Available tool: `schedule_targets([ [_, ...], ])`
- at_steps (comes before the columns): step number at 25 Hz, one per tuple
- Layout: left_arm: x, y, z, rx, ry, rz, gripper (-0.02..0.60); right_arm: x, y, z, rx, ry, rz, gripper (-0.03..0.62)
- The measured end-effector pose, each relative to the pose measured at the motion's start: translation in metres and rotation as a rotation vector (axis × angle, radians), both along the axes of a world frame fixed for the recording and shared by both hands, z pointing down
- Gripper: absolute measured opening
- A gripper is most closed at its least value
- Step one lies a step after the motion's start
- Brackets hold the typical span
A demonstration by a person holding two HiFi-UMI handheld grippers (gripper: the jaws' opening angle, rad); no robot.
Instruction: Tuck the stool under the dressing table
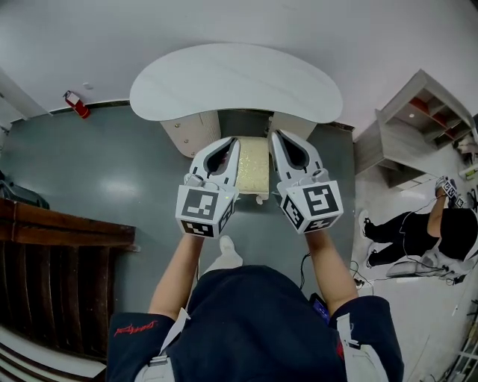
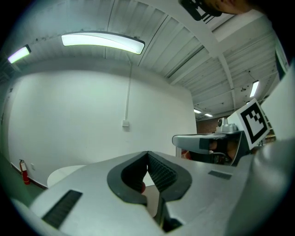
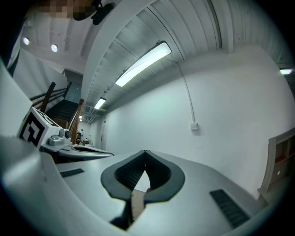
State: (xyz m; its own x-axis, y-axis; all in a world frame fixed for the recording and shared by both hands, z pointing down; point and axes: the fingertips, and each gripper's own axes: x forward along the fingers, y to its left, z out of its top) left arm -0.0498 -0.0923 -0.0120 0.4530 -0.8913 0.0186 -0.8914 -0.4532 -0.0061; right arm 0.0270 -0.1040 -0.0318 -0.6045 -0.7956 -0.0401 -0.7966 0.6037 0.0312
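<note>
Nearest the camera is the person [image 1: 246, 328] in a dark top, both forearms reaching forward over a smooth grey floor [image 1: 112, 179], with a white shoe [image 1: 228, 251] just showing below the hands.

The left gripper [image 1: 234, 143] has its jaws brought together at the tips, with nothing between the ribbed pads. Its own view [image 2: 147, 155] shows this. The right gripper [image 1: 275, 136] is the same: tips meeting and nothing held, as seen in its own view [image 3: 145, 152].

The two grippers flank the stool [image 1: 252, 166], one along each long side of its cream cushion. Whether either one touches it cannot be told.

The stool stands on the floor in front of the dressing table [image 1: 235, 82], in line with the gap between the two cream drawer units [image 1: 191, 131]. Its far end is at the mouth of that gap, and most of the cushion still shows clear of the white kidney-shaped top.

Further out, a red fire extinguisher [image 1: 77, 105] sits at the foot of the plain white wall [image 1: 224, 22] on the left. A dark wooden staircase [image 1: 52, 254] runs down the left edge. To the right stands an open shelf unit [image 1: 418, 123] — beside it a second person [image 1: 429, 235] is low on the paler floor. Overhead, a strip light [image 2: 103, 41] runs along the ribbed ceiling.
</note>
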Motion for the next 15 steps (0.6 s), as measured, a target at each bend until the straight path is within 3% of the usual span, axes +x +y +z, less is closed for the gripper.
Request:
schedule_targets([
  [15,-0.047,-0.073,0.039,-0.074,0.048,0.087,0.015,-0.048,-0.075,0.034,-0.053,0.056,0.106,0.015],
])
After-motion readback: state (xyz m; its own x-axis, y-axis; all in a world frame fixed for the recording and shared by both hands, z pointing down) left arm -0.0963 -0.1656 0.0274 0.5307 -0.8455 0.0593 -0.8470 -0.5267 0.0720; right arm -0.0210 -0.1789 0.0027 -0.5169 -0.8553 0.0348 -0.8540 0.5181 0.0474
